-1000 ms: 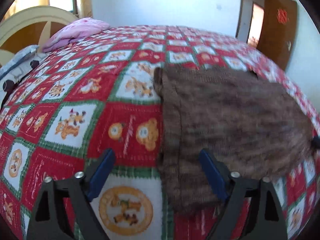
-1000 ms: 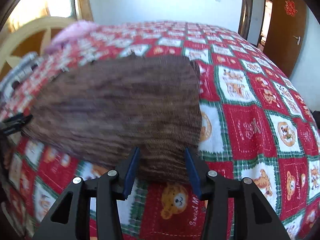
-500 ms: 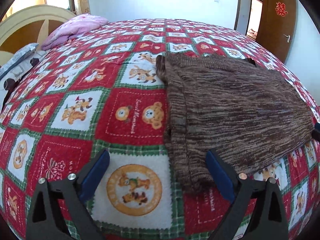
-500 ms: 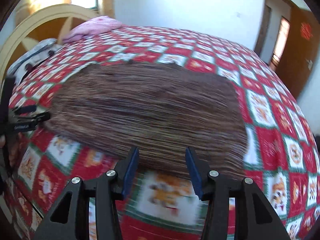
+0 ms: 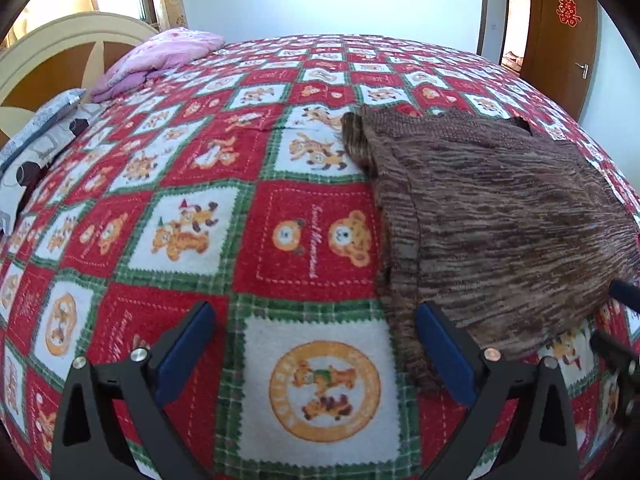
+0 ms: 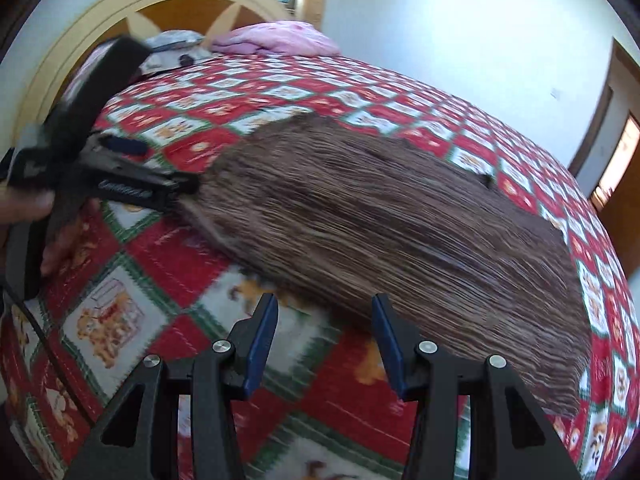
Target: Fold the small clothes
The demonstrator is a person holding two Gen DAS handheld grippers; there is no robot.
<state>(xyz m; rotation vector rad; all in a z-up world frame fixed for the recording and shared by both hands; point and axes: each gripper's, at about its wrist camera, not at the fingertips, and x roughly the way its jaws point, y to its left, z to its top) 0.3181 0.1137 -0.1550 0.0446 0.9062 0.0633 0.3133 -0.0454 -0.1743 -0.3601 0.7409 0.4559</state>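
A brown striped knit garment lies flat on the bed, folded into a rough rectangle; it also shows in the right wrist view. My left gripper is open and empty, low over the quilt at the garment's near left corner, its right finger beside the garment's edge. My right gripper is open and empty at the garment's near edge. In the right wrist view the left gripper sits at the garment's left end. In the left wrist view the right gripper's fingers show at the far right.
The bed is covered by a red, white and green bear-print quilt. A pink folded blanket and grey bedding lie by the cream headboard. A brown door stands at the right.
Both grippers have drawn back from the garment, which lies still. The right gripper has swung left along the near edge, and the left gripper has come into its view.
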